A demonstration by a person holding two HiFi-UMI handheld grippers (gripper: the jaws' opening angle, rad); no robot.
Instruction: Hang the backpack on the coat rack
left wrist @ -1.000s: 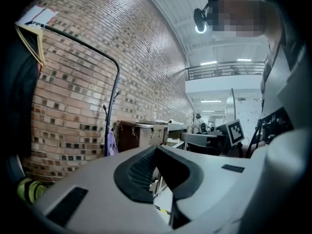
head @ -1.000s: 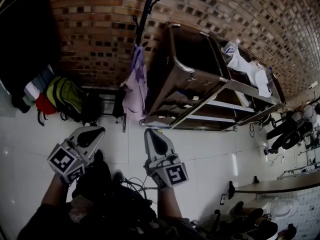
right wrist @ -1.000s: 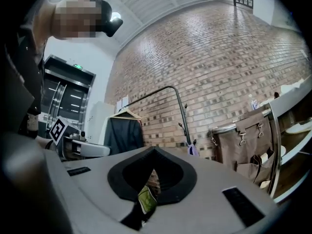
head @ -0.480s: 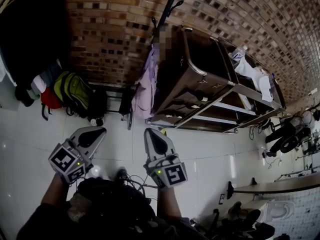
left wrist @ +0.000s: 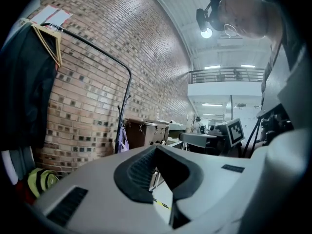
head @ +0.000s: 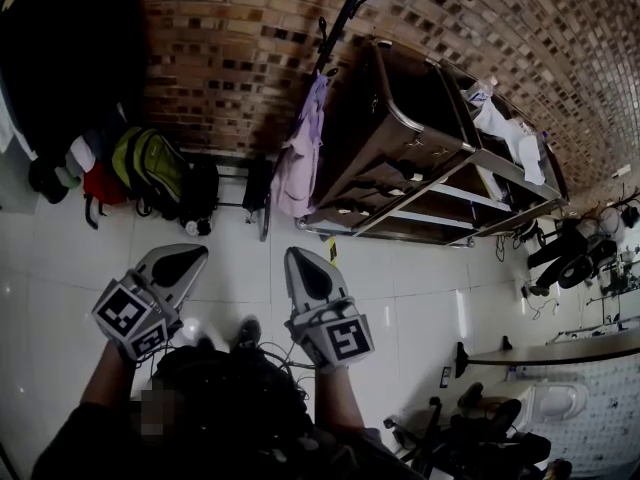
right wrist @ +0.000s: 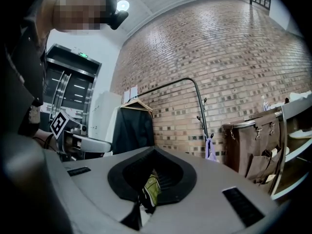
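Both pairs of jaws are closed, tip against tip, and nothing is held in either. In the head view the left gripper (head: 188, 256) and the right gripper (head: 298, 260) are held side by side over the white tiled floor (head: 420, 298), both pointing toward the brick wall (head: 230, 58). The same closure is shown in each gripper view: the left gripper (left wrist: 156, 147) and the right gripper (right wrist: 155, 150) each leave only the dark hollow behind the meeting tips, and nothing is caught in it.

The backpack (head: 150, 173), green and yellow, is seen on the floor at the foot of the wall, well apart from both grippers. A red bag (head: 95, 183) is set just beside it on the left and a black bag (head: 200, 193) on the right. Through the hollow of the right jaws the backpack (right wrist: 151, 189) is seen far off; in the left gripper view it (left wrist: 39, 179) is seen low at the left edge.

The coat rack (head: 335, 28), a black pole with hooks, is placed against the wall to the right of the backpack. A purple garment (head: 300, 158) is hung on it. The backpack is not hung on it. Just right of the rack a metal cart (head: 420, 158) is parked. A clothes rail (right wrist: 195, 89) with a dark jacket (right wrist: 134, 130) on a hanger is seen left of the rack in the right gripper view.
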